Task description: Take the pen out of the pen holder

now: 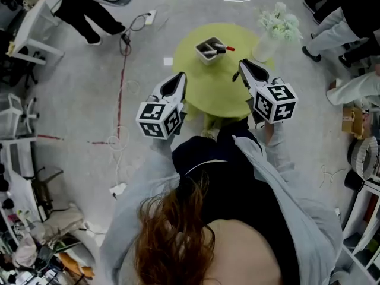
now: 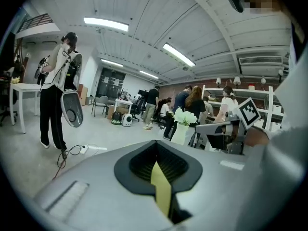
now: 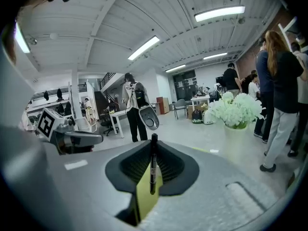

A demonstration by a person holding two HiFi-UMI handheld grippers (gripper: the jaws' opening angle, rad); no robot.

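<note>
Right gripper view: pen [image 3: 153, 165] upright, cap seemingly up.

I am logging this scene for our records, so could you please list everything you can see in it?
table: one, round, yellow-green, in front of the person
pen holder: one, pale, on the table's far side
red-capped pen: one, dark, sticking out of the pen holder; other contents too small to count
vase: one, white with white flowers, at the table's right edge
cable: one, red, on the floor left of the table
bystanders: several, dark and light clothes, around the room
black pen: one, upright between the right tool's jaws
left tool: one, grey, jaws together, empty, over the table's left edge
right tool: one, grey, clamped on the black pen
</note>
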